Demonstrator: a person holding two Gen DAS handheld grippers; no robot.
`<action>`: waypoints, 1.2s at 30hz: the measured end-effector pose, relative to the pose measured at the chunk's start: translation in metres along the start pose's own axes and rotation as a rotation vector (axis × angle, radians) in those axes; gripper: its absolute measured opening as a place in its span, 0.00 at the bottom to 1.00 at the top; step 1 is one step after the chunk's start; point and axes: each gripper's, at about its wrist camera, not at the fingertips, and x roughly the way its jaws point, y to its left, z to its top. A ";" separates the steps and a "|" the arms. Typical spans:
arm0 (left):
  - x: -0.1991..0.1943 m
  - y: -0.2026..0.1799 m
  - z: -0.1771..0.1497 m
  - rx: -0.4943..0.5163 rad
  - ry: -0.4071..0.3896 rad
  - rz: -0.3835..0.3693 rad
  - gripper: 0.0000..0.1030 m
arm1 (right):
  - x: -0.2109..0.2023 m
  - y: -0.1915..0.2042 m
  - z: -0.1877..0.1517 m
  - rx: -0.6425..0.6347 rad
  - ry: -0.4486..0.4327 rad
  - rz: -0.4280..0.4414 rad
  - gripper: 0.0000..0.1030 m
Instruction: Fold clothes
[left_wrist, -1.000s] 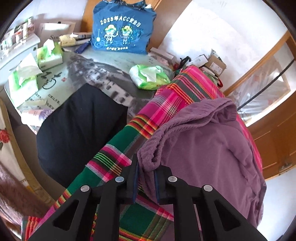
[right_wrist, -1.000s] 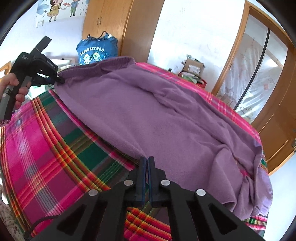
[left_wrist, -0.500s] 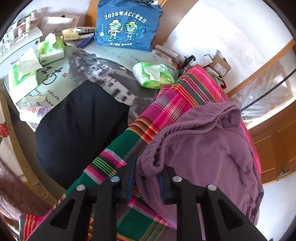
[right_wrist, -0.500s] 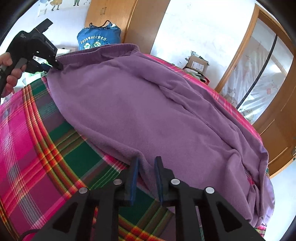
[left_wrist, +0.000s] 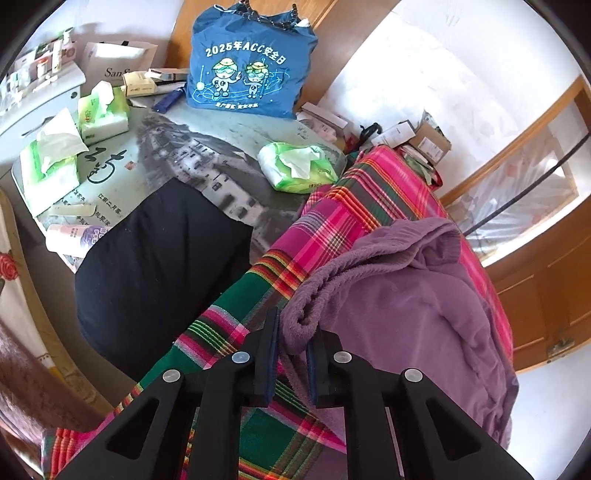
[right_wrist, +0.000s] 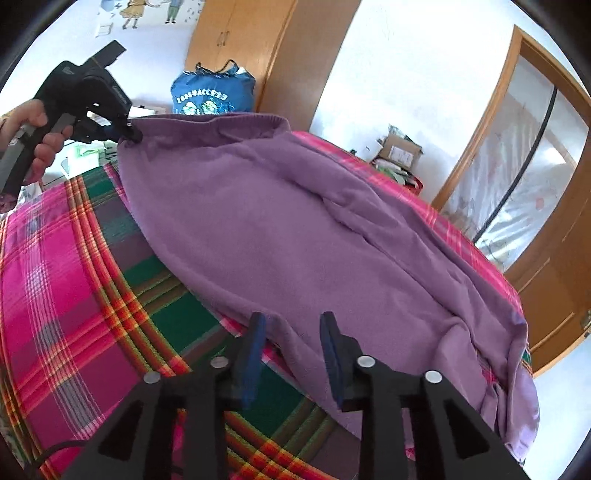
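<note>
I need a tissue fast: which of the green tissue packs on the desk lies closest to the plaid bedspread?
The crumpled green pack, right beside the plaid bedspread; the other two packs sit at the desk's far left.

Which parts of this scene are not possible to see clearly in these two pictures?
- Purple sweater: its sleeves cannot be made out; the far edge drops behind the plaid blanket in both wrist views.
- Left gripper: rolled sweater hem hides whether the pads press; its jaws are closing.
- Right gripper: jaws opening, cloth between them; contact unclear.
- Blue bag: the small print is unreadable.
- Black cloth: its kind is unclear.
</note>
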 end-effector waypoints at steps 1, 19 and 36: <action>0.000 0.000 0.000 0.000 -0.001 0.001 0.13 | 0.001 0.001 0.000 -0.007 0.003 0.008 0.34; 0.007 0.006 0.006 -0.019 0.026 0.003 0.13 | 0.041 0.007 0.017 -0.128 0.142 0.213 0.09; -0.048 0.013 -0.032 -0.049 0.012 -0.107 0.12 | -0.048 -0.002 0.014 -0.042 0.000 0.110 0.04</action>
